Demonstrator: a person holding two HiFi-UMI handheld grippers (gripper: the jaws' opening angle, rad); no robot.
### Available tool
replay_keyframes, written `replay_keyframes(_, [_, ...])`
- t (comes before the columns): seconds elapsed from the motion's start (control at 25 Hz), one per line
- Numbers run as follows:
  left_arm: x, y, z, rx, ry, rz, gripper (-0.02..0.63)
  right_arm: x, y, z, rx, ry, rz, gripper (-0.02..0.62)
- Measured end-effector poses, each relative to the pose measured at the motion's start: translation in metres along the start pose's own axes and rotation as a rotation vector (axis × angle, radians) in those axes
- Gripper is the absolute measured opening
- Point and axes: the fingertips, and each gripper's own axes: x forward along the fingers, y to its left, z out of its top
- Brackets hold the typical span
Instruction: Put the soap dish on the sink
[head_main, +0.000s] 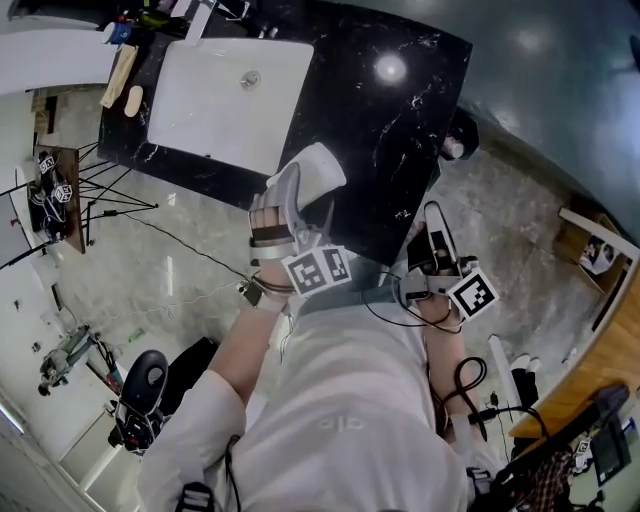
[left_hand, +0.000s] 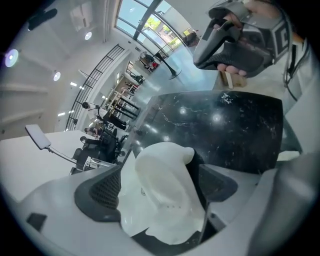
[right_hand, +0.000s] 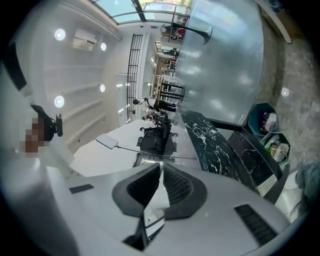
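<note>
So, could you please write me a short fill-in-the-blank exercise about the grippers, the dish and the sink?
1. The gripper that holds the soap dish is the ____ one.
2. The jaws of the right gripper are ____, with nothing between them.
3. The counter around the white sink is ____ in colour.

Missing words: left; shut; black.
</note>
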Motion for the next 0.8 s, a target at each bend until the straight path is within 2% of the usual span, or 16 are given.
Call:
replay_keyframes(0.32, [-0.007, 0.004, -0.003, -0.133, -0.022, -0.020, 0.476, 0.008, 0.012, -0.002, -0.014, 0.012, 0.020, 0.035])
replay_keyframes(0.64, [-0.045, 0.044, -0.034, -0.517, -0.047, -0.030, 0.476, 0.033, 0.060, -0.026, -0.095, 0.098, 0.092, 0.035])
replay_keyframes(0.72, [-0.060, 0.056, -0.050, -0.608, -0.044, -0.008, 0.476, 0.045, 0.077, -0.038, -0.114, 0.140, 0.124, 0.035])
replay_keyframes(0.8, [-0.077, 0.066, -0.071, -0.666, -0.024, 0.039, 0.476, 0.057, 0.093, -0.055, -0.138, 0.195, 0.154, 0.035])
